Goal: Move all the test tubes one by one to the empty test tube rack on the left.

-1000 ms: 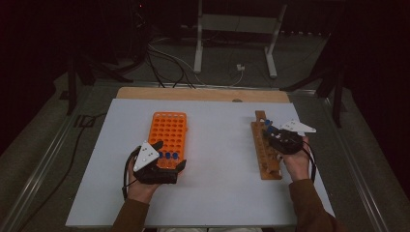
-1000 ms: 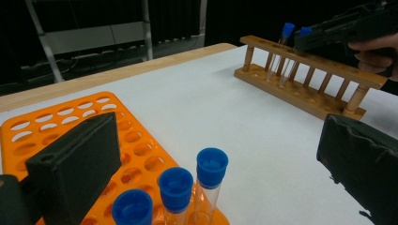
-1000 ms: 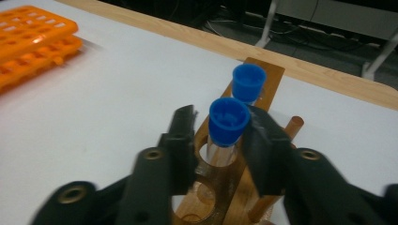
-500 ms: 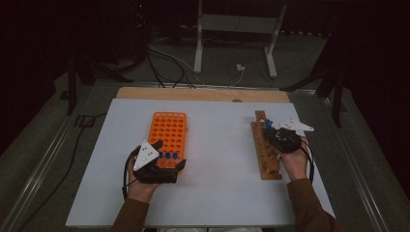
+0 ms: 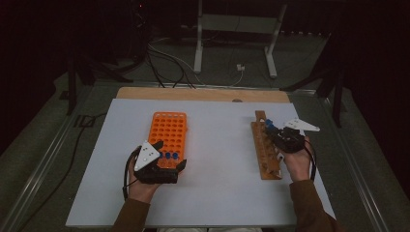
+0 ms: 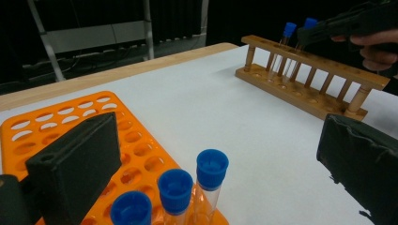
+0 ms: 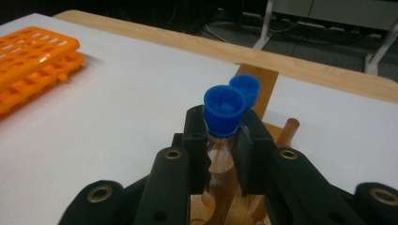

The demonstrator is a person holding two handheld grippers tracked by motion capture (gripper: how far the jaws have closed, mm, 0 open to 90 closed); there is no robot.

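1. High view: white counter [image 5: 217, 193] with a bare wood strip along the far edge; dark room behind it, grey floor, a white metal stand [image 5: 234, 29] and loose cables [image 5: 164, 58] on the floor past the far edge.
2. No readable writing, brand or label on anything.
3. Orange tube rack [image 5: 167, 133] sits left of centre. Three blue-capped tubes [image 6: 174, 190] stand in its near row.
4. Wooden tube rack [image 5: 263, 152] sits on the right, running near to far.
5. Left tongs [image 6: 225, 159]: jaws wide apart, nothing gripped. Left gripper view has one jaw over the orange rack and the other over bare counter, with the three capped tubes just near of the gap.
6. Left hand [image 5: 145, 186] rests on the counter at the near end of the orange rack, forearm coming in from the near edge.
7. Right tongs [image 7: 220, 140]: clamped on a blue-capped test tube [image 7: 224, 110] just below its cap. The jaws have just been closing on it.
8. That tube stands upright in the far end of the wooden rack, with a second capped tube [image 7: 246, 89] just beyond it.
9. Right hand [image 5: 297, 162] is beside the wooden rack's right side, tongs pointing left and far over the rack.
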